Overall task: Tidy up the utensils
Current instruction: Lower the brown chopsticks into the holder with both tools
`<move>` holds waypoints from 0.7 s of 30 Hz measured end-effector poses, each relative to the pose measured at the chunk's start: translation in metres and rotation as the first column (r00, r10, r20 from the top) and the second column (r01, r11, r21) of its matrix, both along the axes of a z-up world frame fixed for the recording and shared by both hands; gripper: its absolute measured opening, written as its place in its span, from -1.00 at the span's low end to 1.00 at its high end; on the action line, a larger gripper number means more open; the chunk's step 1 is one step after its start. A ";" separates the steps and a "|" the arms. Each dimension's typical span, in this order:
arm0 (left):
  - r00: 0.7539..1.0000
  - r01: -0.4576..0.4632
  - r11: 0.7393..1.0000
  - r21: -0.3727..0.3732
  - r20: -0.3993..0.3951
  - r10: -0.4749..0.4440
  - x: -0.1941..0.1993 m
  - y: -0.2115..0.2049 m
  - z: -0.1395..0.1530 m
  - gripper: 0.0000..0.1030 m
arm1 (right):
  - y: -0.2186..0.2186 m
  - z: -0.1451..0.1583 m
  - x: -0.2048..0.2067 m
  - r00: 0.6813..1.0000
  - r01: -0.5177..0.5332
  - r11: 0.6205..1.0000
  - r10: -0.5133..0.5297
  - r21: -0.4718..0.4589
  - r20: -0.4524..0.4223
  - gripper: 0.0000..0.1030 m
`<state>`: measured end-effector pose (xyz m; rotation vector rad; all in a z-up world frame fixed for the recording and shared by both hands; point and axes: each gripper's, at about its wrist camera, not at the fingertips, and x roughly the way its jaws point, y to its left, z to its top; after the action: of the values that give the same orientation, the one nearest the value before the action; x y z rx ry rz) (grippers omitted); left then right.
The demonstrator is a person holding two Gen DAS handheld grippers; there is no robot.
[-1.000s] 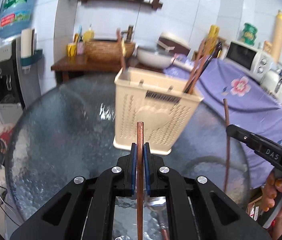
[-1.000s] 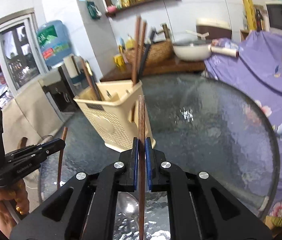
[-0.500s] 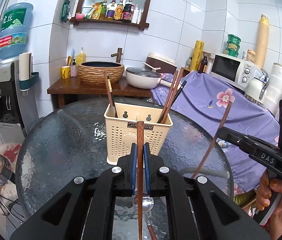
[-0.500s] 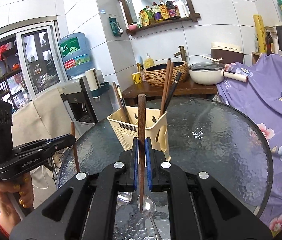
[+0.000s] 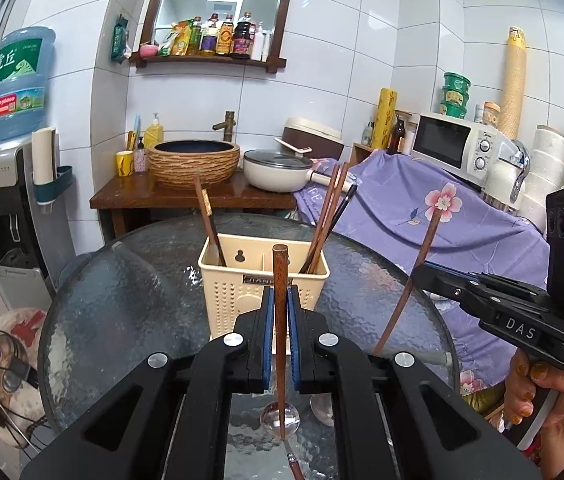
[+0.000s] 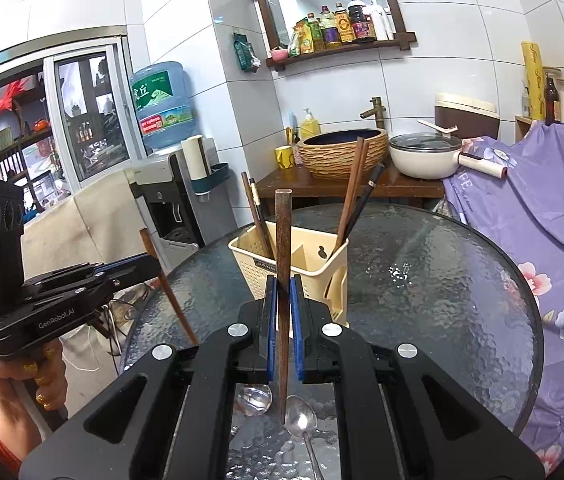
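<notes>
Fingers of left gripper [image 5: 278, 340] and right gripper [image 6: 282, 332] each clamp wooden chopstick [image 5: 280, 320]; keep sticks upright, lower tips into utensil holder [image 5: 262, 276].

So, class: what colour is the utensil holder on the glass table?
Cream utensil holder, perforated sides; clearest in the left wrist view.

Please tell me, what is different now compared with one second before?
Both grippers rose and drew back from the cream holder, each lifting its wooden chopstick: left gripper, right gripper. Both grips stayed shut; the holder and the spoons on the glass table stayed put.
</notes>
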<state>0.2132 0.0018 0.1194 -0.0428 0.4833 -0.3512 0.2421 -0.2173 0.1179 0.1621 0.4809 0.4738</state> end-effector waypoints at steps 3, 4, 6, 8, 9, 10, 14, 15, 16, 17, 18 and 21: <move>1.000 0.008 1.000 -0.002 0.013 -0.008 0.003 -0.001 0.012 -0.87 | 0.000 0.009 0.001 1.000 -0.015 1.000 0.015 0.009 0.002 -0.85; 1.000 0.011 1.000 -0.003 0.017 -0.011 0.005 -0.001 0.016 -0.87 | 0.001 0.013 0.002 1.000 -0.019 1.000 0.019 0.008 0.005 -0.85; 0.999 0.011 1.000 -0.005 0.030 -0.011 0.009 -0.001 0.029 -0.87 | 0.000 0.024 0.004 1.000 -0.028 1.000 0.027 0.011 0.014 -0.85; 0.999 0.008 1.000 -0.003 0.045 -0.007 0.013 -0.001 0.044 -0.87 | 0.000 0.038 0.009 0.999 -0.044 0.999 0.043 0.027 0.017 -0.85; 0.998 -0.001 1.000 0.000 0.055 0.001 0.016 -0.002 0.054 -0.87 | 0.000 0.044 0.011 0.999 -0.047 0.998 0.047 0.034 0.017 -0.85; 0.998 -0.003 1.000 0.004 0.062 0.003 0.018 -0.002 0.062 -0.87 | -0.001 0.053 0.015 0.999 -0.052 0.998 0.051 0.043 0.018 -0.85; 0.995 -0.018 1.000 0.018 0.102 0.016 0.031 -0.004 0.104 -0.87 | -0.003 0.093 0.031 0.998 -0.041 0.997 0.038 0.066 0.049 -0.85; 0.994 -0.025 1.000 0.018 0.110 0.023 0.036 -0.004 0.113 -0.87 | -0.003 0.102 0.035 0.998 -0.037 0.997 0.033 0.072 0.054 -0.85; 0.992 -0.038 0.999 0.013 0.120 0.036 0.042 -0.004 0.127 -0.87 | -0.004 0.113 0.041 0.998 -0.035 0.996 0.030 0.085 0.058 -0.85; 0.991 -0.049 0.999 0.012 0.127 0.047 0.047 -0.004 0.135 -0.87 | -0.004 0.123 0.047 0.998 -0.030 0.995 0.024 0.095 0.065 -0.85; 0.989 -0.062 0.998 0.014 0.134 0.060 0.051 -0.005 0.140 -0.87 | -0.004 0.130 0.050 0.997 -0.020 0.995 0.013 0.097 0.072 -0.85; 0.985 -0.108 0.994 0.005 0.138 0.106 0.072 -0.006 0.157 -0.87 | -0.001 0.149 0.064 0.995 0.028 0.996 -0.036 0.083 0.098 -0.85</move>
<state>0.2851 -0.0042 0.2767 -0.0322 0.3447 -0.2441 0.3062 -0.2183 0.2672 0.2239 0.3612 0.4685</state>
